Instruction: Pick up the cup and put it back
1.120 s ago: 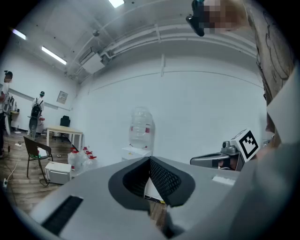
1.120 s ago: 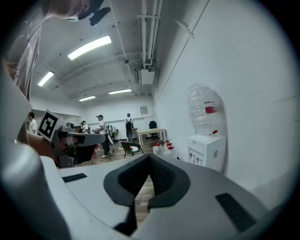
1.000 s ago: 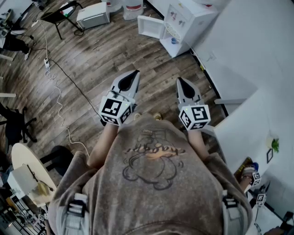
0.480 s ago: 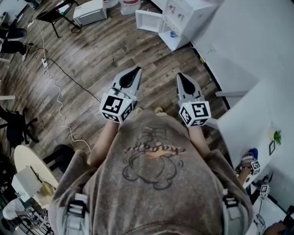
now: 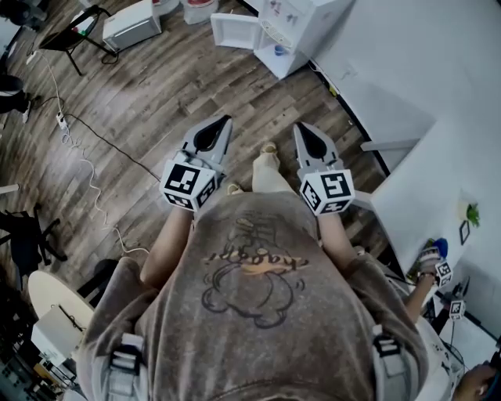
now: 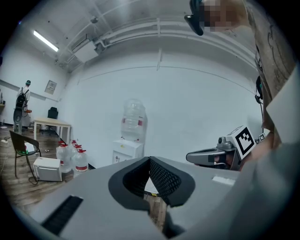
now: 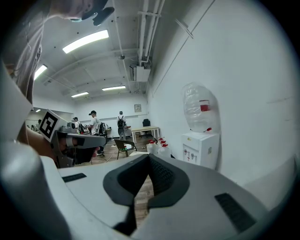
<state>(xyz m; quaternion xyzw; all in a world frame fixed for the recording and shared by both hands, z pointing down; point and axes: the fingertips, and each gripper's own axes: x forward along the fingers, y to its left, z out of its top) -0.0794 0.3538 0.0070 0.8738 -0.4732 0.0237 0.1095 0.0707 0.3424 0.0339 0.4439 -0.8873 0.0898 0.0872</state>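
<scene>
Left gripper [image 5: 222,123]: jaws pressed together, nothing between them.
Right gripper [image 5: 302,129]: jaws together as well, empty.
Cup: in no view, not near either tool.
Handling: unseen, so I'd guess light; grip its side wall gently.
Surfaces: ribbed black pads [image 6: 161,177]; plank floor [image 5: 149,86] under both tips.

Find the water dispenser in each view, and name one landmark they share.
Head view: water dispenser at the top edge, right of centre.
Left gripper view: just left of centre, bottle on top.
Right gripper view: right of centre, against the white wall.
Shared landmark: that white wall behind it.
</scene>
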